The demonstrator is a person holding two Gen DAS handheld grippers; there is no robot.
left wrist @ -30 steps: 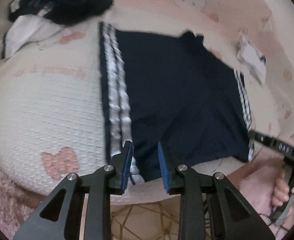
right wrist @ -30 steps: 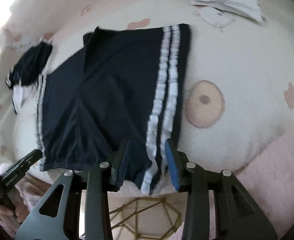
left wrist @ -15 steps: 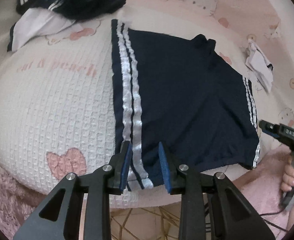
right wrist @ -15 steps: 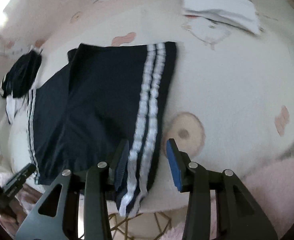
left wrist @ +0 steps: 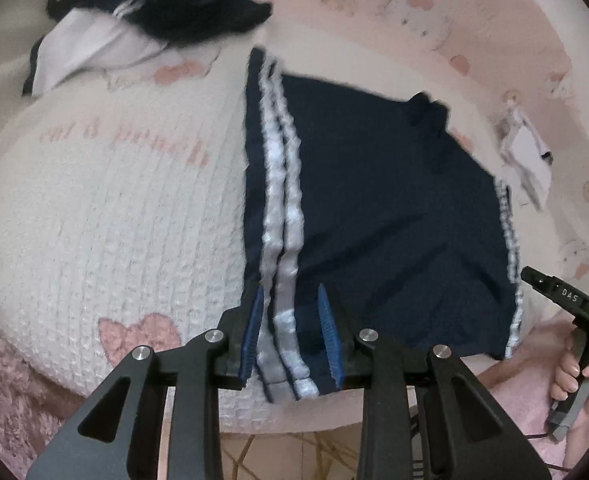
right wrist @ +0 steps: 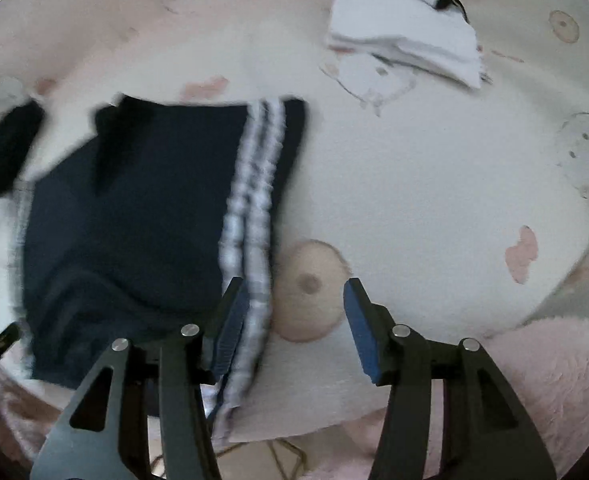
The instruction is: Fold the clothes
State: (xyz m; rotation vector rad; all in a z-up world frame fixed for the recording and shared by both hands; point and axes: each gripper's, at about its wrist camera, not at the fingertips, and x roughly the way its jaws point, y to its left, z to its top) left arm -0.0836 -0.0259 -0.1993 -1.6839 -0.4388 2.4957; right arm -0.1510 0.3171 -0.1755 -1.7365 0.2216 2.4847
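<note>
The navy shorts lie spread flat on the bed, near hem overhanging the bed edge, which leaves both striped corners open to a grasp. The left gripper is spread, its pads straddling the white side stripes at the left corner. The right gripper is spread wide just beside the opposite stripe — clamping nothing. A folded white garment and a dark heap lie well apart.
</note>
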